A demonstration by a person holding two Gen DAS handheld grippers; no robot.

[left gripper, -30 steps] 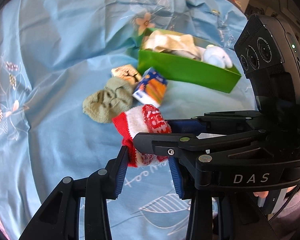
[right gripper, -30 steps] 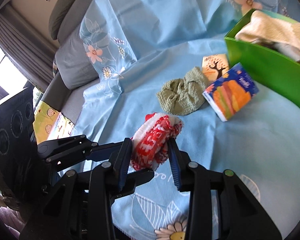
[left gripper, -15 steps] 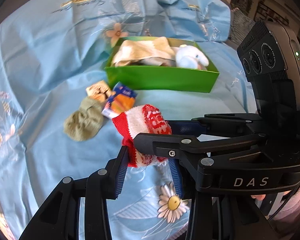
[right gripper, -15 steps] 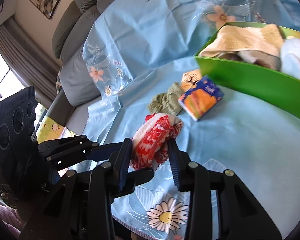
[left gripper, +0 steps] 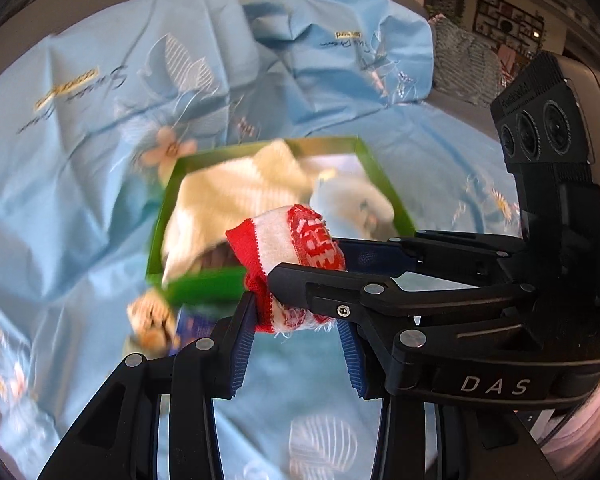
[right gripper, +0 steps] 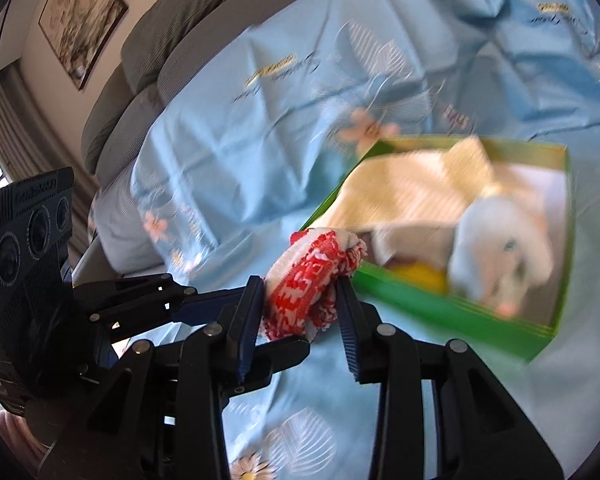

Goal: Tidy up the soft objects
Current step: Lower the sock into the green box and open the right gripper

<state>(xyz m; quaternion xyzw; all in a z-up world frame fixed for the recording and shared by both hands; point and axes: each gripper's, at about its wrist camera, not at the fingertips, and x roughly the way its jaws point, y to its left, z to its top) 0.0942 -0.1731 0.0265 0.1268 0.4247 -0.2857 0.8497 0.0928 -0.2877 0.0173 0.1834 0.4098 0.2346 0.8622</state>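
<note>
Both of your grippers are pinched on the same red-and-white sock (left gripper: 290,256): the left gripper (left gripper: 296,334) clamps its lower, frayed end between the blue pads, and the right gripper (right gripper: 302,306) squeezes the rolled middle from the other side, its fingers crossing in front of the left one's. The sock is off the cloth, hanging in the air just at the near wall of the green box (right gripper: 452,312), its top edge reaching over the rim. Inside the box lie a cream towel (right gripper: 404,196) and a pale blue plush toy (right gripper: 500,248), with something yellow beneath them that is too blurred to name. The box sits on the light blue floral sheet (left gripper: 80,184); in the left view a small patterned item (left gripper: 150,318) and a blue packet lie just outside the near wall. From here the risk, as I judge it, is a staggered release: if one gripper lets go first, the sock may swing on the other and drape over the rim or fall outside. The box looks light, so catching its wall with your fingers could shove or tip it. The frayed threads might also snag on a pad.
</note>
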